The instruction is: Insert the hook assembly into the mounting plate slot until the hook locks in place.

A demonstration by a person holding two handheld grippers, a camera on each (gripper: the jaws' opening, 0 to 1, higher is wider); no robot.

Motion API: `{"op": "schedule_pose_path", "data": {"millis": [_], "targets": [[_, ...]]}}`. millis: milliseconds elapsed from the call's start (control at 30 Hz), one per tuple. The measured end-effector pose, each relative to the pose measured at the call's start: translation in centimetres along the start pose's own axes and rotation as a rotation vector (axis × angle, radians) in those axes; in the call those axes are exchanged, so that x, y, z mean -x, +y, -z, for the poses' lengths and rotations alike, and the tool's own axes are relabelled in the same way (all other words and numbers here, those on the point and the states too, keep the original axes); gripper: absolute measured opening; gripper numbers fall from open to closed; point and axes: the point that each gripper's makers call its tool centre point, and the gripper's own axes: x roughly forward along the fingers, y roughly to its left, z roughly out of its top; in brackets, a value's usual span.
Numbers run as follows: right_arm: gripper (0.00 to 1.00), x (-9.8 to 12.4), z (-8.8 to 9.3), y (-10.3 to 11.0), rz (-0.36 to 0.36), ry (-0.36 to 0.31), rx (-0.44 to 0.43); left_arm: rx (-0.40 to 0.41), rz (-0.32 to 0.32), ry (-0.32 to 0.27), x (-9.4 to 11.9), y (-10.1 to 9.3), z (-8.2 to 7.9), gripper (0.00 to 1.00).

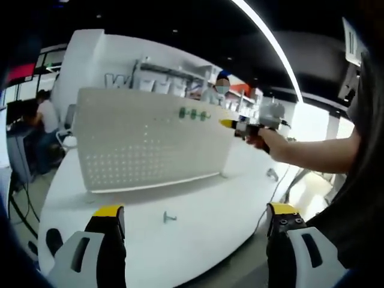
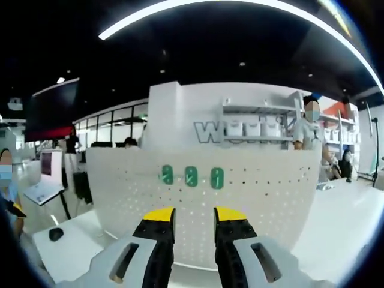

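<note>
Two left gripper (image 1: pixel 195 219) fingers stand spread wide above the white desk (image 1: pixel 204 225), where a small hook assembly (image 1: pixel 169 216) lies between them, near the upright mounting plate (image 1: pixel 144 141). Right gripper (image 2: pixel 194 217) fingers are slightly parted, holding nothing, just before the plate's three green hooks (image 2: pixel 191 176).

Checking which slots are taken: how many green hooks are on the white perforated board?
3 green hooks sit in a row high on the white perforated board: left, middle, right. A loose grey hook lies on the white table.
</note>
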Motion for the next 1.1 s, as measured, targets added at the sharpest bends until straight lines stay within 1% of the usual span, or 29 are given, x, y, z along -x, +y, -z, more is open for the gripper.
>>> {"op": "schedule_pose_path", "data": {"millis": [100, 200, 367, 400, 533, 633, 733, 833, 900, 1033, 1067, 1100], "targets": [[0.26, 1.3, 1.1, 0.7, -0.016, 0.021, -0.016, 0.002, 0.003, 0.008, 0.1, -0.1, 0.4, 1.0], [0.27, 2.7, 1.7, 1.4, -0.028, 0.031, -0.026, 0.0, 0.007, 0.018, 0.1, -0.3, 0.7, 0.99], [0.31, 4.4, 3.2, 2.0, -0.045, 0.056, -0.039, -0.008, 0.014, 0.039, 0.1, -0.6, 1.3, 0.99], [0.32, 5.0, 4.0, 2.3, -0.052, 0.076, -0.05, -0.008, 0.016, 0.042, 0.1, -0.7, 1.4, 0.99], [0.35, 6.8, 5.9, 3.4, -0.078, 0.116, -0.072, -0.007, 0.013, 0.052, 0.1, -0.8, 1.9, 0.99], [0.35, 8.0, 6.7, 4.0, -0.091, 0.133, -0.058, 0.002, 0.012, 0.051, 0.0, -1.0, 2.0, 0.99], [0.36, 9.1, 7.7, 4.5, -0.111, 0.149, -0.081, -0.003, 0.015, 0.066, -0.3, -1.4, 2.5, 0.99], [0.37, 10.2, 8.8, 5.5, -0.144, 0.177, -0.074, -0.008, 0.021, 0.08, -0.5, -1.8, 2.9, 0.99], [0.37, 10.8, 9.2, 5.8, -0.158, 0.183, -0.071, -0.008, 0.02, 0.082, -0.6, -2.0, 3.1, 0.98], [0.43, 12.2, 10.4, 7.0, -0.214, 0.214, -0.118, -0.013, 0.022, 0.104, -0.9, -2.5, 3.7, 0.98], [0.43, 12.7, 10.9, 7.6, -0.245, 0.232, -0.136, -0.019, 0.024, 0.107, -1.0, -2.6, 3.8, 0.98], [0.43, 13.1, 11.3, 8.1, -0.27, 0.248, -0.137, -0.021, 0.026, 0.112, -1.1, -2.7, 3.9, 0.98]]}}
